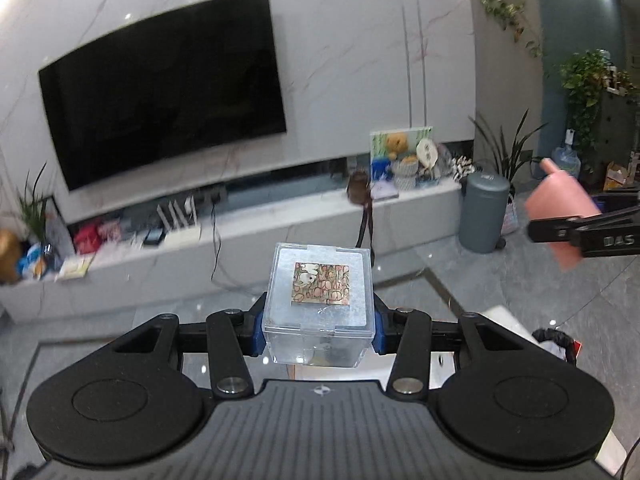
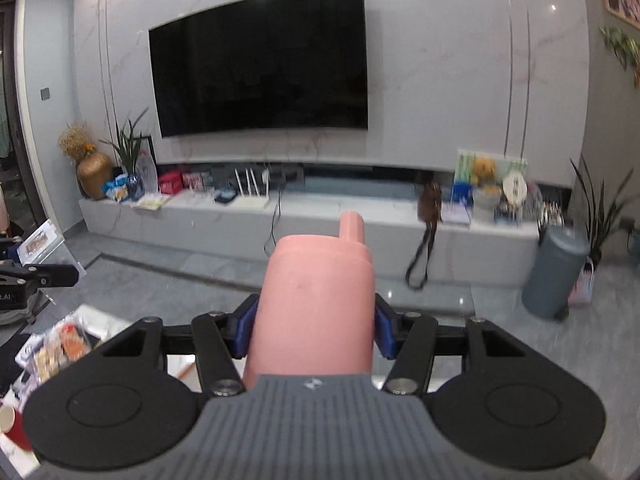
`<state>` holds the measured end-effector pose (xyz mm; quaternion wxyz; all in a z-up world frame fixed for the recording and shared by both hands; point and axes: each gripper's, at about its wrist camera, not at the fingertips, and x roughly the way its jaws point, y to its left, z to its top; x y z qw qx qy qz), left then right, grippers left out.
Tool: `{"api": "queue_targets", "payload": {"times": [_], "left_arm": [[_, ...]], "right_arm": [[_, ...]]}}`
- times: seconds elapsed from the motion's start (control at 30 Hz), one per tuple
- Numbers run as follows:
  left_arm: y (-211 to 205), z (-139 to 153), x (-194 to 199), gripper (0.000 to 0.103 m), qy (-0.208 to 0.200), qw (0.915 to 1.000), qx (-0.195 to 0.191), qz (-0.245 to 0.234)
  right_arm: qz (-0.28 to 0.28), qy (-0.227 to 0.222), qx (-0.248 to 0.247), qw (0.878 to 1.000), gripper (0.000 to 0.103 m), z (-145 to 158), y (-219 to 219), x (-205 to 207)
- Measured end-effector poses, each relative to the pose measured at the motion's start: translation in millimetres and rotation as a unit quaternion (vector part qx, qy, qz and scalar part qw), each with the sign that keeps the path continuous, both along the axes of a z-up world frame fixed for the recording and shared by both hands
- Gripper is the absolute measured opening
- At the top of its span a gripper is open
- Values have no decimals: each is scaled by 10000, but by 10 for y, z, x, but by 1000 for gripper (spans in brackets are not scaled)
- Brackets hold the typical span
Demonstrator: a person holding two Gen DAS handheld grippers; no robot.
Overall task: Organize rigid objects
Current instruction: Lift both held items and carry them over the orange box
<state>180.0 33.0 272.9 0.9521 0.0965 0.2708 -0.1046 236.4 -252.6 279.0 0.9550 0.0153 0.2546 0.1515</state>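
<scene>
Right gripper [image 2: 314, 330] clenched on the pink plastic bottle with a narrow spout [image 2: 316, 300], blue pads on both flanks. Left gripper [image 1: 319, 326] grasping the small clear plastic box with a picture sticker on its lid [image 1: 320, 304]. Both held in the air facing the TV wall, well above the glossy grey floor [image 1: 500, 280]. Risk: the smooth box could slip (the pads catch only its side walls). Open room ahead; cluttered table edge [image 2: 60, 340] low left.
</scene>
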Motion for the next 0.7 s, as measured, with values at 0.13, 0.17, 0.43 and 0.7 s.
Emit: {"api": "queue_targets", "payload": {"times": [0.13,0.17,0.43,0.7], "left_arm": [[-83,-143,321,53,163,9998,6,-132],[-92,-248,421,53,299,9994,-53,-157],[-234,-1471,1049,53,1391,9897,16,-329],[-222,-2590,1359,53,2273,9733,170,-287]], "right_arm": [[41,18,-108,9999,57,123,141,322],[56,85,-134,9999,57,89,175,407],[106,1267,-30,9919,57,-799,388,1139],[134,2317,-258,9724,57,-2064,656,1417]]}}
